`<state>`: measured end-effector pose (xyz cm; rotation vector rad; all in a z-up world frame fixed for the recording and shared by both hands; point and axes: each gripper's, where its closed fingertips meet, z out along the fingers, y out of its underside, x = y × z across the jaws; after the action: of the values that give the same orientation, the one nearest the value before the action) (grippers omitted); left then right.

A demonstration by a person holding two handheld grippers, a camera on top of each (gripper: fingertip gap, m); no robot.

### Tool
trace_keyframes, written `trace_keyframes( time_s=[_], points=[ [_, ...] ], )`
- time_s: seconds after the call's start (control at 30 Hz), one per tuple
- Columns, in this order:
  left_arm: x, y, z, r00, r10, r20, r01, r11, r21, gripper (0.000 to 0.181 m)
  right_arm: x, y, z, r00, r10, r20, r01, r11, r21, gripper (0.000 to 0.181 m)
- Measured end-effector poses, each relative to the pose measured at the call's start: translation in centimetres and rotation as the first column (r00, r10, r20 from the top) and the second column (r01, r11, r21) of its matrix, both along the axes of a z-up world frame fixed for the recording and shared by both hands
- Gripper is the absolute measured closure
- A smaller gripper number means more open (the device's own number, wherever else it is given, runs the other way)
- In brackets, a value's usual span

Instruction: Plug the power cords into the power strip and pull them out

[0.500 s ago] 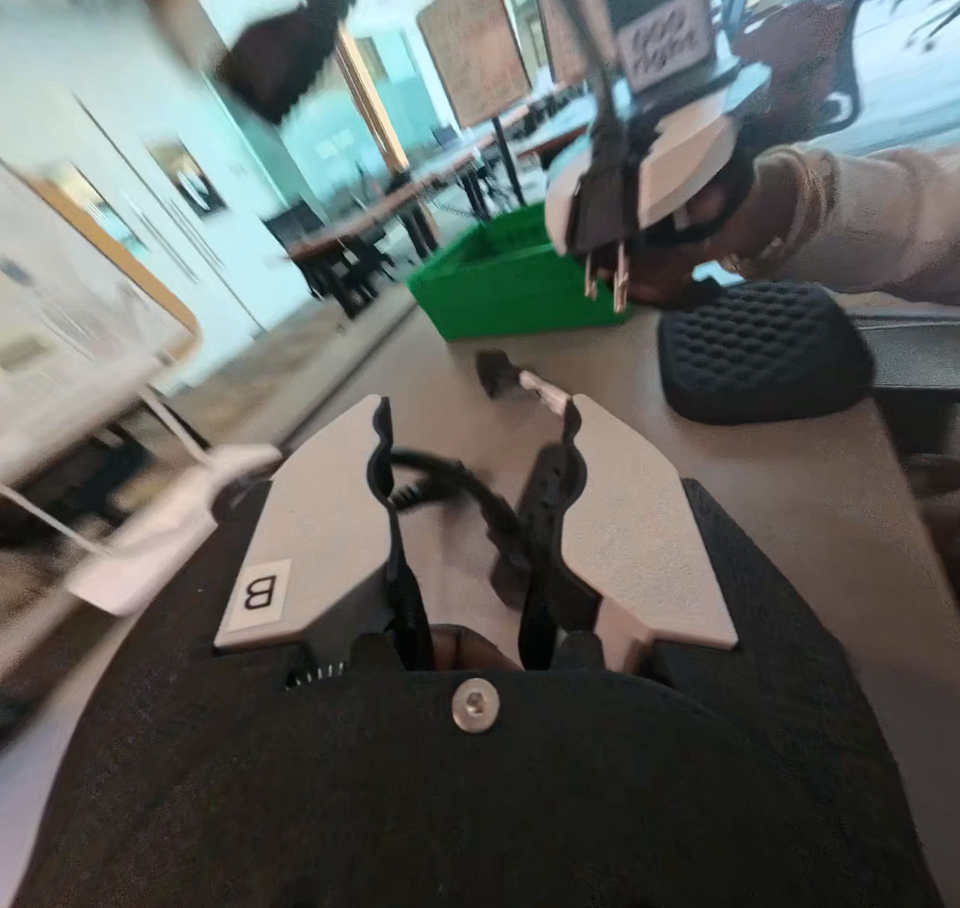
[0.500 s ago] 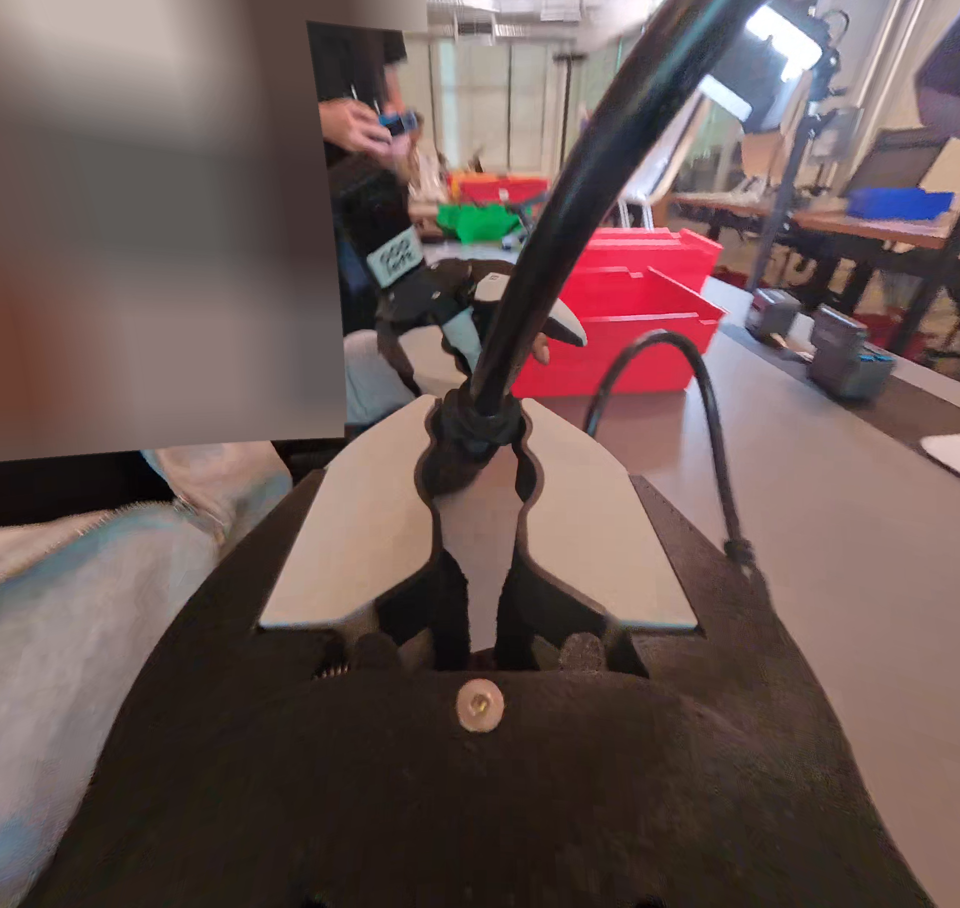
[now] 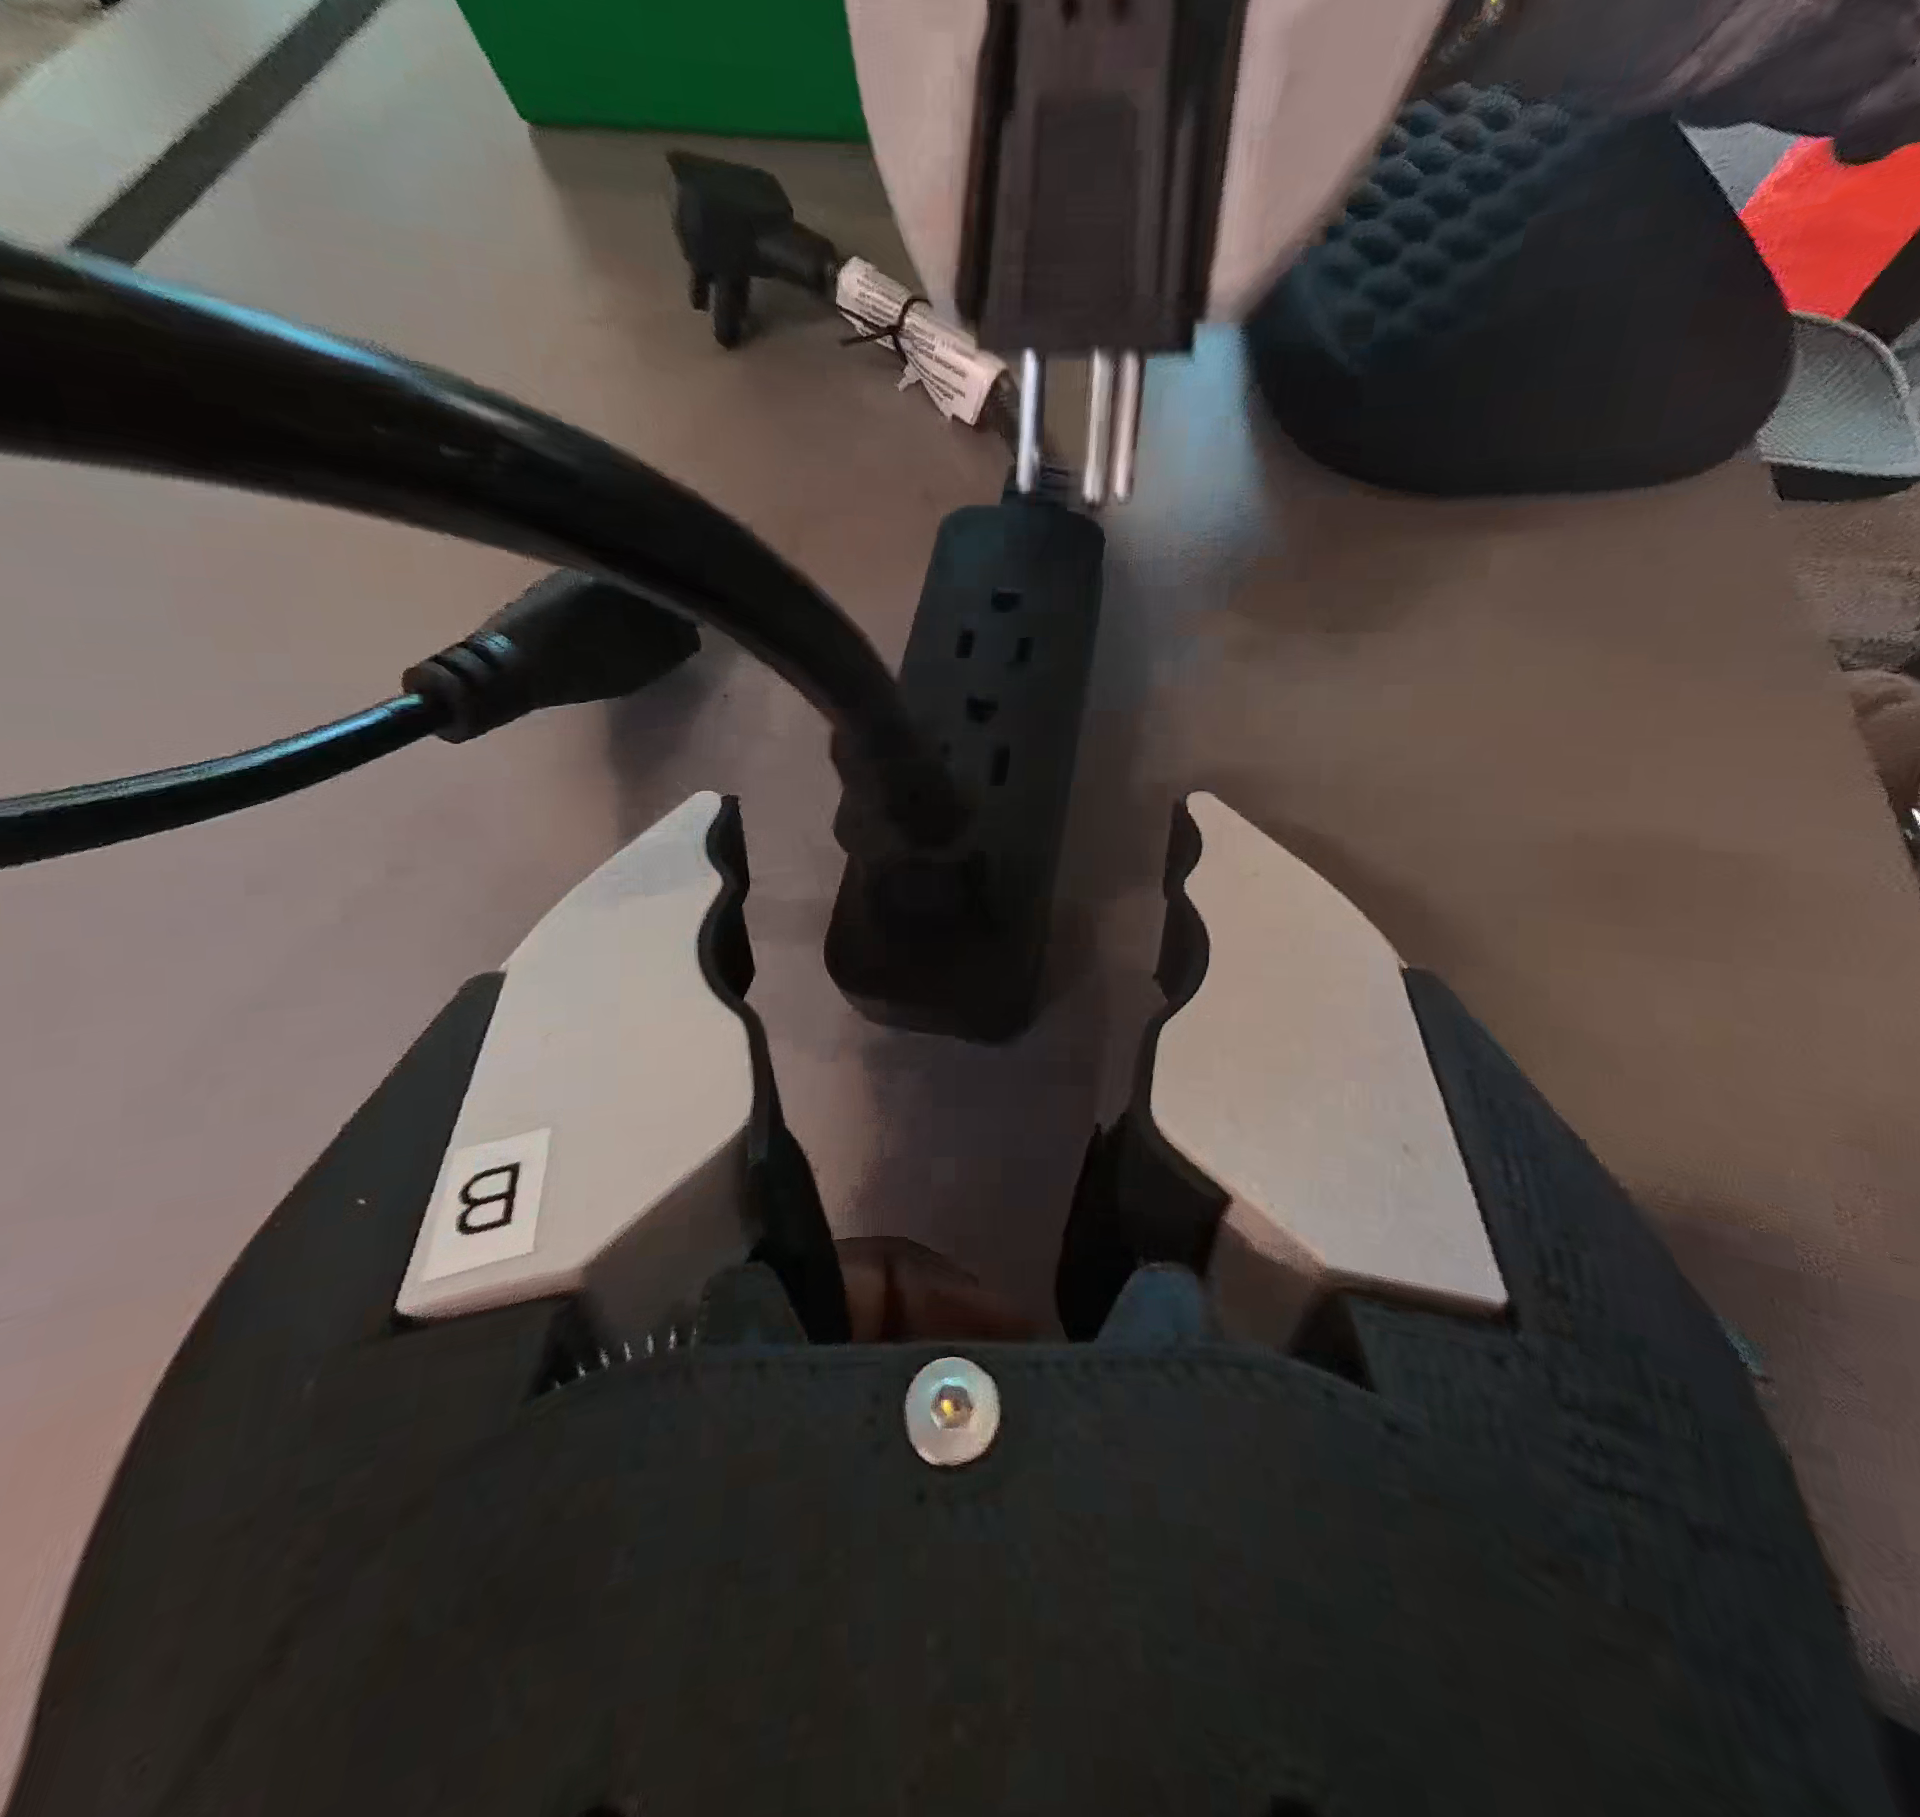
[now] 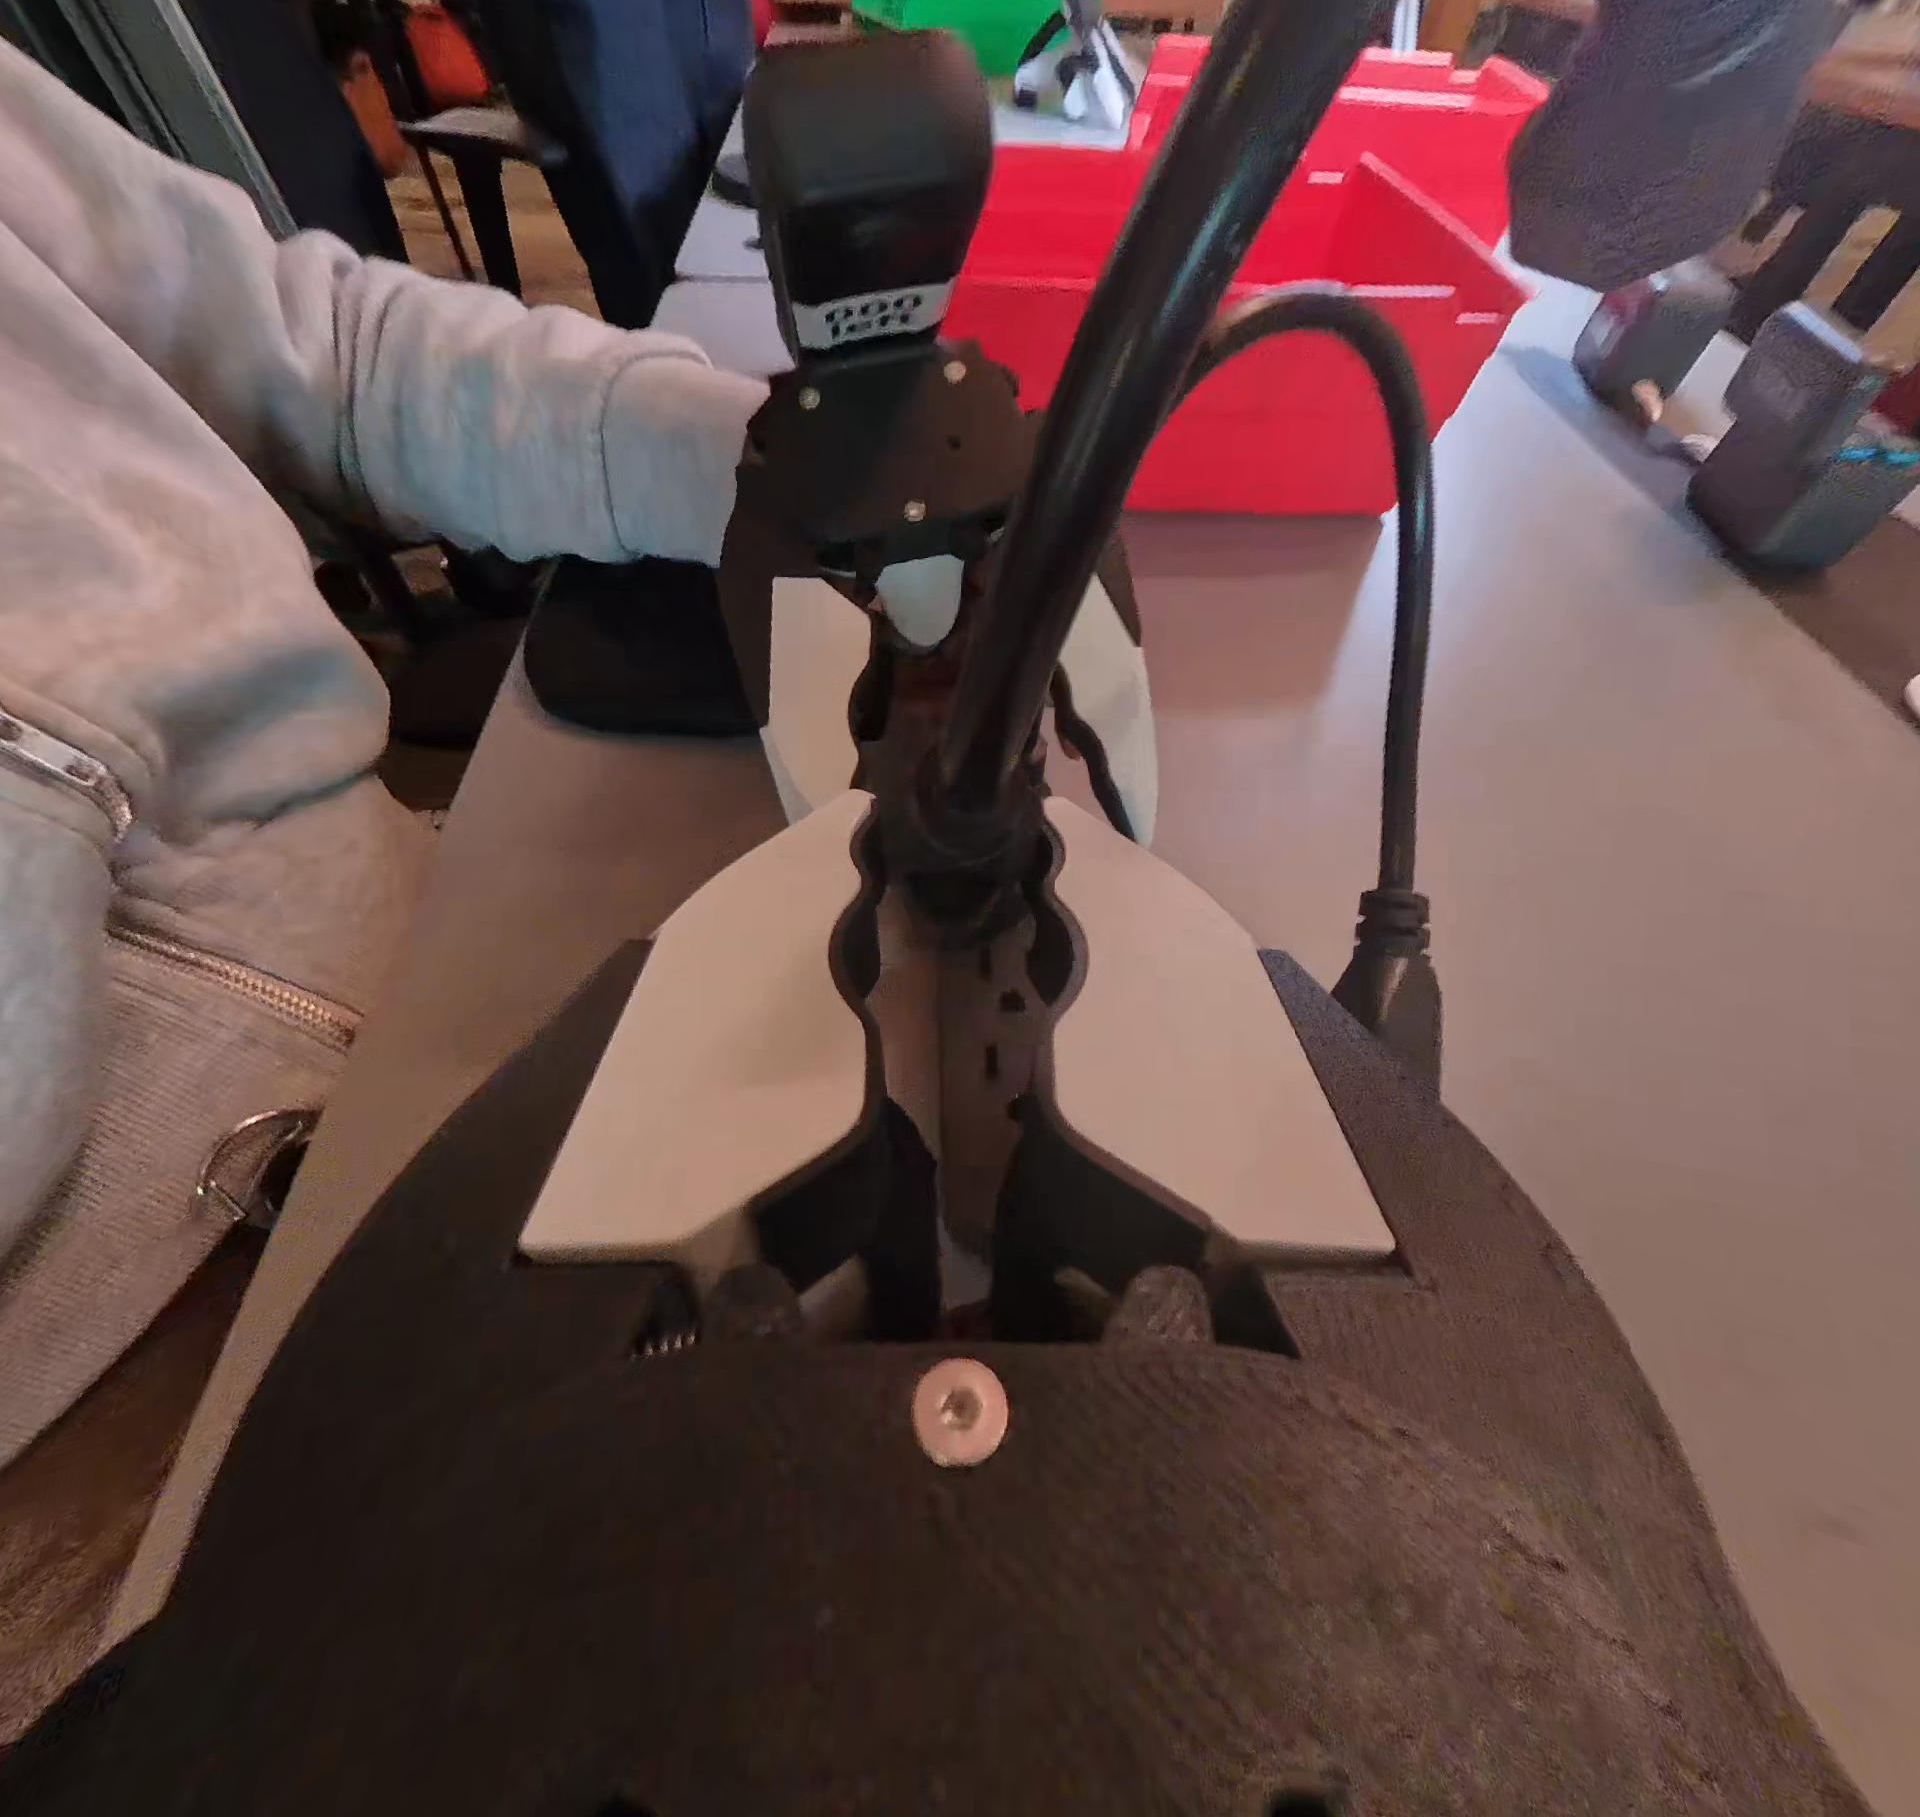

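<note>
A black power strip (image 3: 987, 687) lies on the grey table between and just ahead of my left gripper (image 3: 956, 832), which is open and empty. A thick black cord (image 3: 520, 458) is plugged into the strip's near outlet. My right gripper (image 3: 1081, 313) comes down from above, shut on a black plug (image 3: 1081, 157); its prongs (image 3: 1091, 417) hang over the strip's far end. In the right wrist view my right gripper (image 4: 956, 863) grips the plug's neck, and the strip (image 4: 997, 1040) shows between its fingers. A loose plug (image 3: 561, 645) lies left of the strip.
A green bin (image 3: 644, 11) stands beyond the strip, with a small tagged plug (image 3: 738, 229) in front of it. A black honeycomb pad (image 3: 1507, 292) lies at the right. Red bins (image 4: 1299, 313) and dark boxes (image 4: 1787, 448) stand on the table. A grey sleeve (image 4: 416, 396) reaches in. Spacing between my two grippers at the tips: around 8 cm.
The left view has tipped down over the strip and its jaws stand a little wider. The right gripper has come down and closer with the plug, from high above the table to over the strip.
</note>
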<state>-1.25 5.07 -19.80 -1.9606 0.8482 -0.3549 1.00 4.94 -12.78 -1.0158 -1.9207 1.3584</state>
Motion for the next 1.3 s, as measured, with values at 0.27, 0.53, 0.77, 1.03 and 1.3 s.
trace_keyframes(
  time_s=[0.27,0.53,0.77,1.03,1.3],
  points=[
    [-0.6,0.4,-2.3,0.997,0.028,-0.066,-0.036,0.993,-0.114,0.131,-1.5,0.7,-3.3,0.996,0.008,0.083,-0.008,1.000,0.005,0.155],
    [-0.1,0.0,-2.9,0.994,-0.048,-0.100,0.034,0.989,-0.141,0.135,-2.3,0.2,-3.9,0.995,0.034,0.096,-0.033,0.999,-0.013,0.155],
    [0.1,-0.2,-3.0,0.988,-0.116,-0.100,0.100,0.983,-0.151,0.136,-2.6,-0.7,-4.6,0.988,0.073,0.140,-0.076,0.997,0.019,0.155],
    [0.1,-0.3,-3.0,0.987,-0.122,-0.107,0.106,0.984,-0.143,0.136,-2.3,-0.3,-4.5,0.978,0.086,0.191,-0.099,0.993,0.059,0.155],
    [0.2,-0.5,-3.0,0.985,-0.136,-0.104,0.120,0.982,-0.147,0.137,-2.2,-0.1,-5.5,0.980,0.054,0.192,-0.074,0.992,0.097,0.155]
  ],
)
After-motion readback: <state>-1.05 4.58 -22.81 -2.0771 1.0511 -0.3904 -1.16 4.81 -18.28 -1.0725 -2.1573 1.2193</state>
